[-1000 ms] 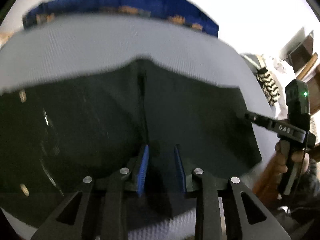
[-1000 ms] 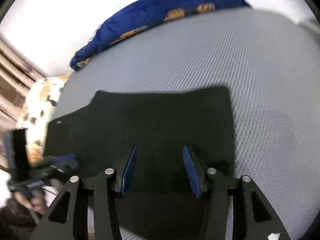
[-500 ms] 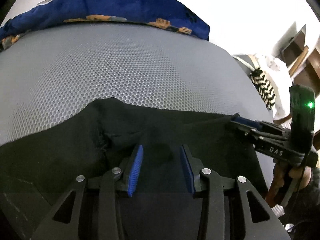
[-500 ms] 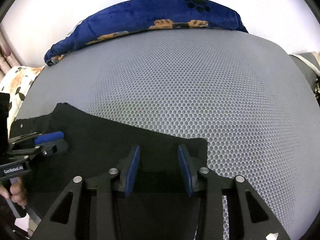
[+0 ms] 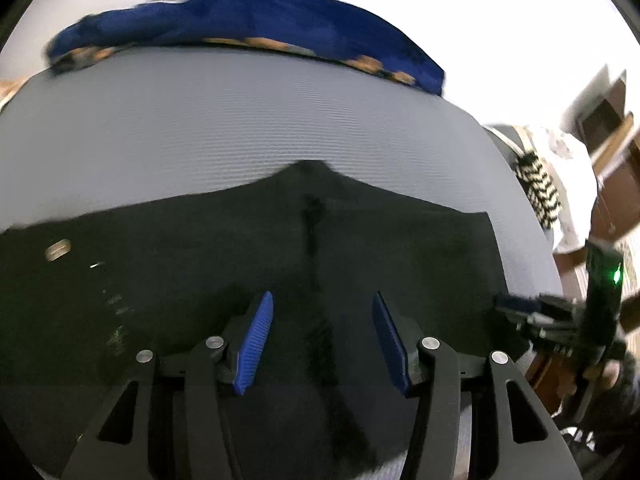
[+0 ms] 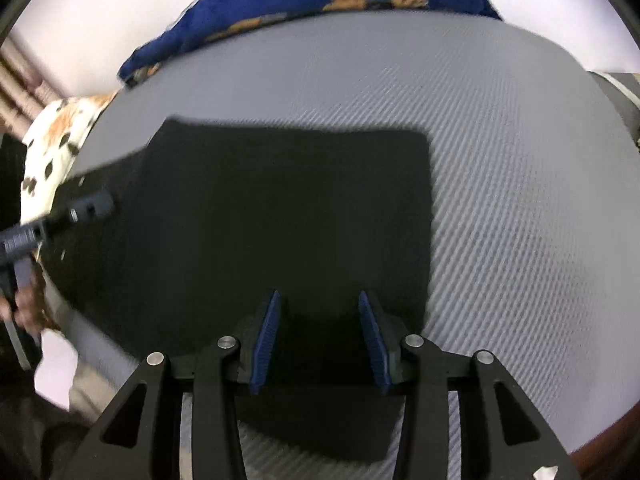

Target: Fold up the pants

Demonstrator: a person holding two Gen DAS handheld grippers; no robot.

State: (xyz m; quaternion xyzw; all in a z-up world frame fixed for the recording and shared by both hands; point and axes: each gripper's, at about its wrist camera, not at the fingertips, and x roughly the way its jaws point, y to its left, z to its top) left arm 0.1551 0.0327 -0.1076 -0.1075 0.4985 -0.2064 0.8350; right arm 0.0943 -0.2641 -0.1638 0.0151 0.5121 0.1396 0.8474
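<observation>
Black pants (image 5: 240, 264) lie spread flat on a grey mesh surface (image 5: 240, 120), with a seam running down the middle. My left gripper (image 5: 322, 300) hovers over the near part of the pants. Its jaws are opening and the blue pads (image 5: 260, 340) press on nothing. In the right wrist view the pants (image 6: 280, 208) form a dark rectangle. My right gripper (image 6: 318, 300) is above their near right corner, jaws opening, with fabric below them but not pinched. Each gripper shows in the other's view: the right gripper (image 5: 532, 312) at the pants' right edge, the left gripper (image 6: 92, 206) at their left edge.
A blue blanket with orange paw prints (image 5: 248, 20) lies along the far edge of the surface. A white cloth with orange and black spots (image 6: 52, 148) sits off the left side. A black-and-white zigzag fabric (image 5: 536, 184) and brown wooden furniture (image 5: 612, 200) are off the right side.
The left jaws have widened across the frames. Half a second ago both grippers sat near the pants' far edge with fabric bunched there; now they are back and the pants lie flat.
</observation>
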